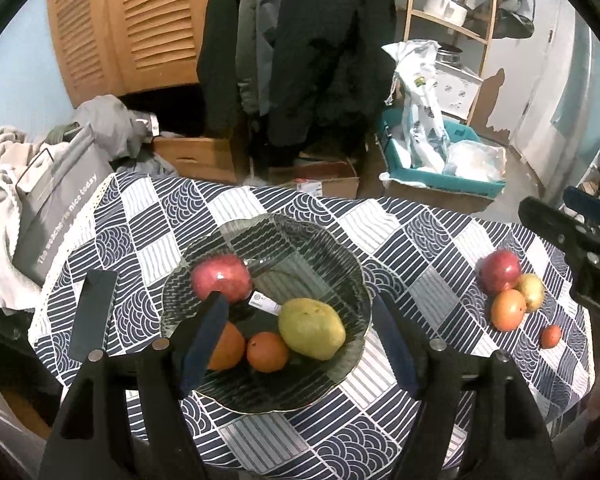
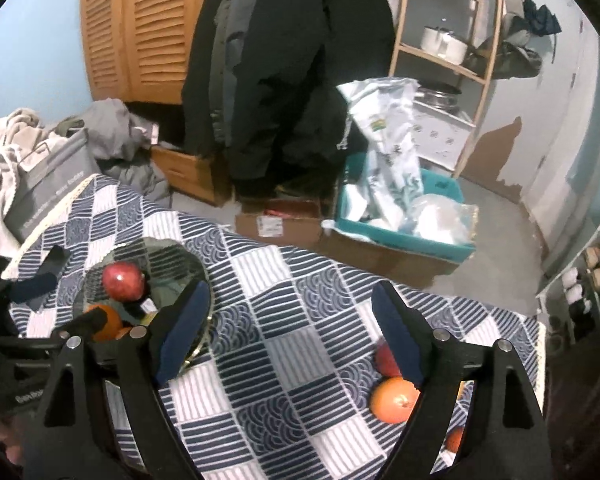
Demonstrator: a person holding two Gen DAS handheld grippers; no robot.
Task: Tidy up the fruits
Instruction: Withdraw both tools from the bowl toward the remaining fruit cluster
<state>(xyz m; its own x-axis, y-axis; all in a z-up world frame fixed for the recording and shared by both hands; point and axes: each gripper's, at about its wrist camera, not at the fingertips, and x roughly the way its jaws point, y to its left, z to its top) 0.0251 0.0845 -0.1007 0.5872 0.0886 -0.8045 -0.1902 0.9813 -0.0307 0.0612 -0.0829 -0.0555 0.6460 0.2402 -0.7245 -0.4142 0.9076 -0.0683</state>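
Note:
A dark glass bowl (image 1: 340,272) sits on the patterned tablecloth and holds a red apple (image 1: 220,278), a yellow-green mango (image 1: 312,328) and two oranges (image 1: 267,352). My left gripper (image 1: 300,344) is open and empty, its fingers spread over the bowl's near side. A loose group lies at the right: a red apple (image 1: 499,271), a large orange (image 1: 508,310), a yellow fruit (image 1: 533,291) and a small orange (image 1: 550,336). My right gripper (image 2: 288,340) is open and empty above the cloth; the red apple (image 2: 385,360) and orange (image 2: 394,399) lie by its right finger.
The table (image 2: 284,360) ends at its far edge, with cardboard boxes (image 2: 278,222) and a teal bin (image 2: 440,240) on the floor behind. A grey bag (image 1: 56,204) and clothes sit off the left edge. Coats (image 1: 300,48) hang behind.

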